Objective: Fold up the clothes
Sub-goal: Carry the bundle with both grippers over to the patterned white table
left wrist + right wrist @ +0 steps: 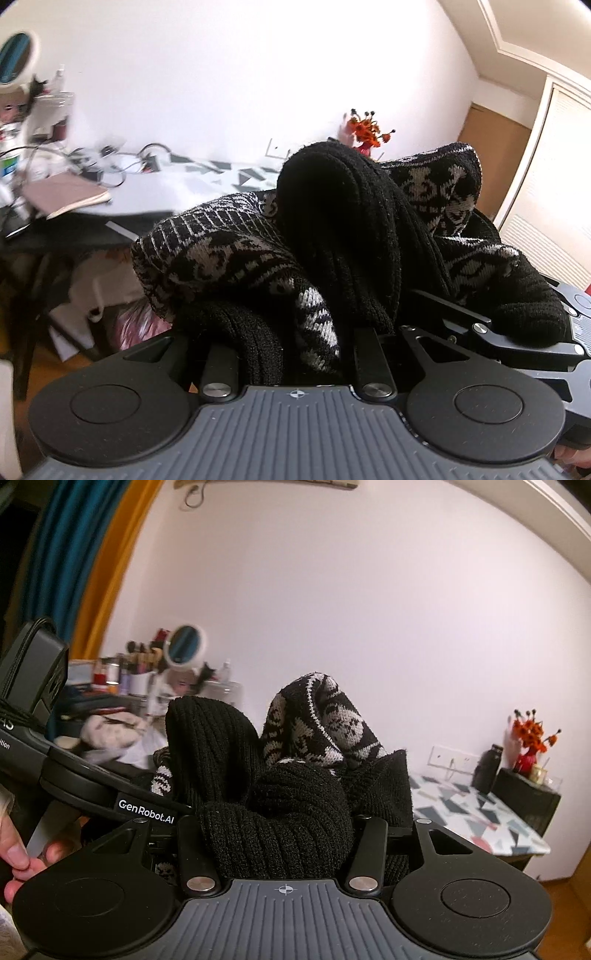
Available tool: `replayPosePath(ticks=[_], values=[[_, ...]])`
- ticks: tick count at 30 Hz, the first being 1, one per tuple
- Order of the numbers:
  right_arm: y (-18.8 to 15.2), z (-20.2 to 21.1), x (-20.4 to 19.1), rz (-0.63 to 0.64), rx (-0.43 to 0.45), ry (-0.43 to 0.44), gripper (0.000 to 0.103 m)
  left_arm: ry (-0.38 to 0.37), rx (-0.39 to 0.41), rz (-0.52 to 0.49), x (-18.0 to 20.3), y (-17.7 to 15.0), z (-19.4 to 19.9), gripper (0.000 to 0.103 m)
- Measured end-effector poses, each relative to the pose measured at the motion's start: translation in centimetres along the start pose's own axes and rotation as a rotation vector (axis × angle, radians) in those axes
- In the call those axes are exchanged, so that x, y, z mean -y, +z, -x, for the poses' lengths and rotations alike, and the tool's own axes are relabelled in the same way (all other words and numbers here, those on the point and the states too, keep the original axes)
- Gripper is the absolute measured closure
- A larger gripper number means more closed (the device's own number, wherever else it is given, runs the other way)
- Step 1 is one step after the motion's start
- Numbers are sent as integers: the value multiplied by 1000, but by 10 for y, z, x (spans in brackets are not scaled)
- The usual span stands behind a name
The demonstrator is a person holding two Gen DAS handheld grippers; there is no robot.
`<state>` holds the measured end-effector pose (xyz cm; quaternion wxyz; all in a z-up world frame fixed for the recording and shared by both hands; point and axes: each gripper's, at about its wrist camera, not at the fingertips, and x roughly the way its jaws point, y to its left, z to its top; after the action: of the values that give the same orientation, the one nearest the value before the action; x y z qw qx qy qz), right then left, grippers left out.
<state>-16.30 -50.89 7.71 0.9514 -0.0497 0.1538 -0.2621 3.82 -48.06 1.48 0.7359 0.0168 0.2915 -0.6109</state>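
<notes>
Tools both clamp the black skull-patterned knit sweater: left tool and right tool each grip bunched fabric at 12 o'clock, apparently lifting it clear of the patterned surface to shake it straight.

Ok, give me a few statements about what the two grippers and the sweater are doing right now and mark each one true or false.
1. The left gripper has black knit fabric bunched between its fingers. True.
2. The sweater is plain white. False: it is black with a pale skull pattern.
3. The sweater lies flat on the table. False: it is bunched up high in front of both cameras.
4. The right gripper also has the sweater between its fingers. True.
5. Orange flowers stand in the background by the wall. True.
6. The two grippers are far apart. False: the left gripper's body shows close at the left edge of the right wrist view.
</notes>
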Motion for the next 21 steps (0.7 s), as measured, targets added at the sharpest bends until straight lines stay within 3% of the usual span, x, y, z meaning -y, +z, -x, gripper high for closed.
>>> replayPosePath(ticks=[9,17,21], values=[[44,-169,61,-19,31,-77,59,-51,2,-89,-55,104,-118,82],[34,-242,130,-32,11,-139,59,-113,-19,-124,-51,140,-207,82],[23,-275,177,-14,16,-122,59,-104,-31,-112,-41,152,-255,82]])
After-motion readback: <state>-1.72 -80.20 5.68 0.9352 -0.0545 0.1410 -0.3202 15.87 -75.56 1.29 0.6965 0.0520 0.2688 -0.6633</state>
